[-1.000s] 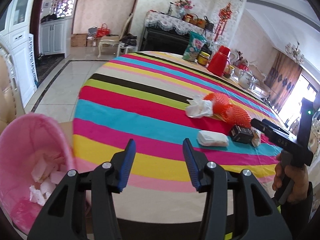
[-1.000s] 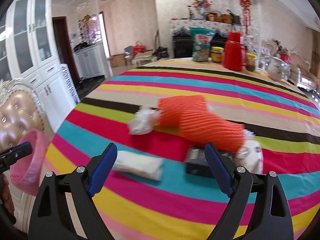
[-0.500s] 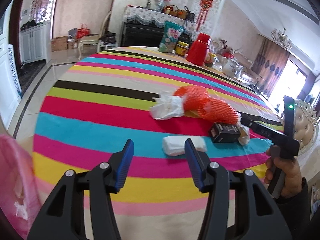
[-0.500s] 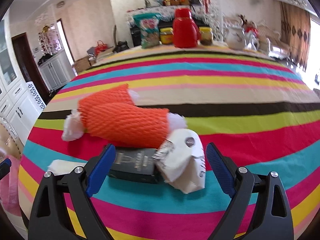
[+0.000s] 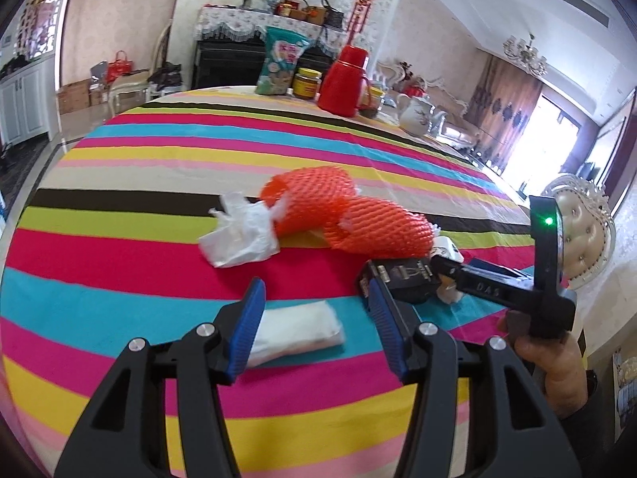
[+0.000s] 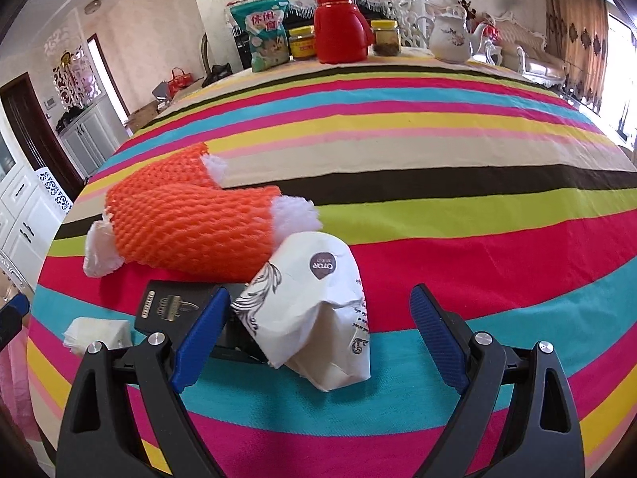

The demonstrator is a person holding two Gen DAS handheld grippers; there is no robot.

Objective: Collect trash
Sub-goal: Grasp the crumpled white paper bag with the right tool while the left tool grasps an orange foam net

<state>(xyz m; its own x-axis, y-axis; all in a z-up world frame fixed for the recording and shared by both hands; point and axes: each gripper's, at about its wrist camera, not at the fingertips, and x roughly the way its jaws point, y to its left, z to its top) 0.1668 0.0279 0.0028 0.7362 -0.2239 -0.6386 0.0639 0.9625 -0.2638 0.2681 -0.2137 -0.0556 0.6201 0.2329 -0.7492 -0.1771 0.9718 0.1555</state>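
A big table (image 6: pixel 458 151) under a cloth of bright bands, red, cyan, yellow, pink, lime and black, fills both views. Its far edge carries a snack bag (image 6: pixel 264 34), two jars (image 6: pixel 301 42), a red flask (image 6: pixel 338 22) and a white teapot (image 6: pixel 450 38). Behind these stands a dark sideboard (image 5: pixel 227 65) with a lace cover, flowers and baskets, against pale patterned walls. White cabinets (image 6: pixel 24 207) and a dark doorway line the left side, with boxes and a chair on the tiled floor (image 5: pixel 79 125); curtains (image 5: pixel 501 115) and a bright window close the right side, where a padded chair back (image 5: pixel 583 227) stands just beside the table. The trash lies grouped near the front edge: a crumpled plastic bag (image 5: pixel 239 235) touching two orange foam nets (image 5: pixel 346 215), a black box (image 6: pixel 175 306) before them, a white paper bag (image 6: pixel 318 310) leaning on the box, and a folded tissue (image 5: pixel 298 330) apart to the left. The left gripper (image 5: pixel 314 326) hangs over the tissue, fingers spread and not touching it. The right gripper (image 6: pixel 318 338), held in a hand (image 5: pixel 553 366), has fingers spread wide around the paper bag without pressing it. The middle and far cloth lie bare.
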